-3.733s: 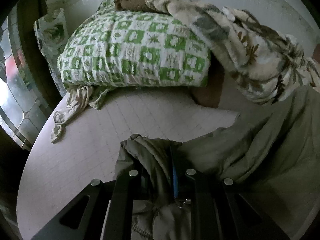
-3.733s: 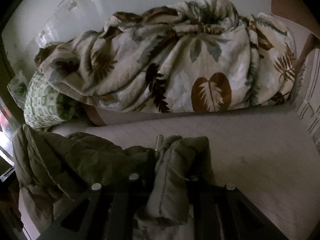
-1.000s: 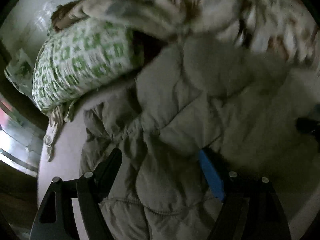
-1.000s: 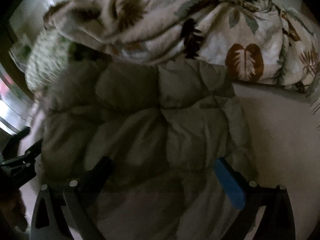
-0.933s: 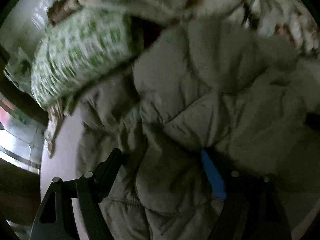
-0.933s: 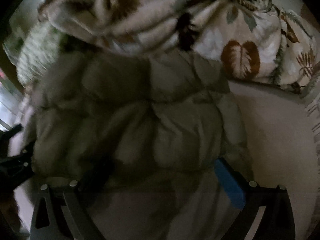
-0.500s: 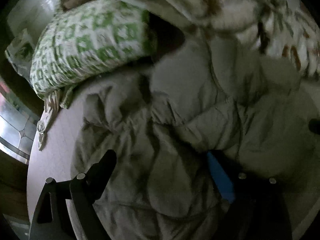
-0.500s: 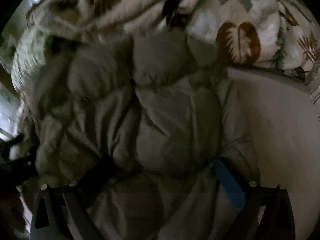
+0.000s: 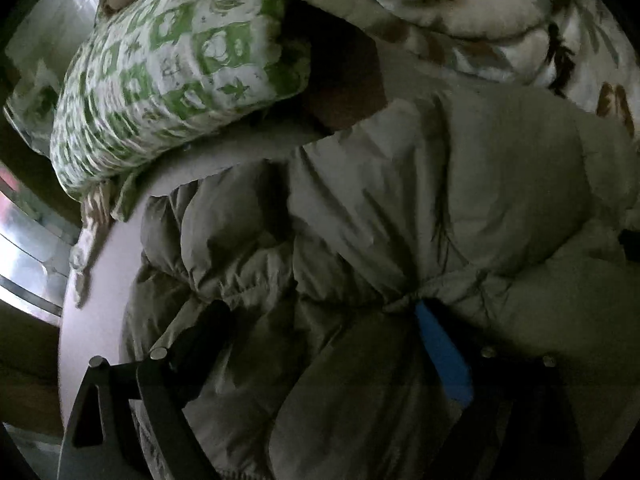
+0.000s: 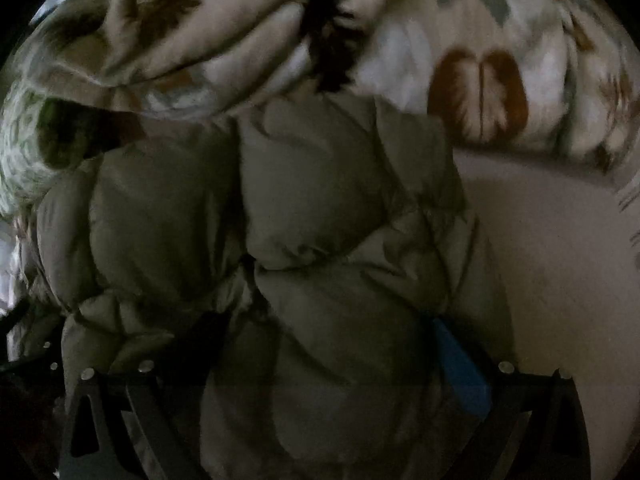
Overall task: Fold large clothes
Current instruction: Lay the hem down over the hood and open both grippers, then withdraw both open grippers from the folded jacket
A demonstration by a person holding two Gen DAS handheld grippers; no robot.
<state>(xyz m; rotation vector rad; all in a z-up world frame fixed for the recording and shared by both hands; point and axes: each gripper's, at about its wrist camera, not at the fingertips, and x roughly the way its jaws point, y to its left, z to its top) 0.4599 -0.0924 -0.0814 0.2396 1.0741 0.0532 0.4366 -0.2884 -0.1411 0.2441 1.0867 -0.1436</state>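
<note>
An olive quilted puffer jacket (image 9: pixel 400 220) lies bunched on the pale bed sheet and fills most of both views (image 10: pixel 280 220). My left gripper (image 9: pixel 320 320) is wide open, its fingers spread over the jacket's left part, pressing into the fabric. My right gripper (image 10: pixel 324 328) is wide open too, fingers spread over the jacket's right part. Neither is closed on cloth. The far edge of the jacket reaches the bedding behind it.
A green and white checked pillow (image 9: pixel 172 68) lies at the back left. A leaf-print blanket (image 10: pixel 440 40) is heaped along the back. Bare sheet (image 10: pixel 560 260) shows right of the jacket. A window or glass panel (image 9: pixel 24 256) is at the far left.
Earlier both grippers were shut on bunched jacket fabric. Now both are open and the jacket lies spread on the bed. Over the last second both grippers came lower and closer over it.
</note>
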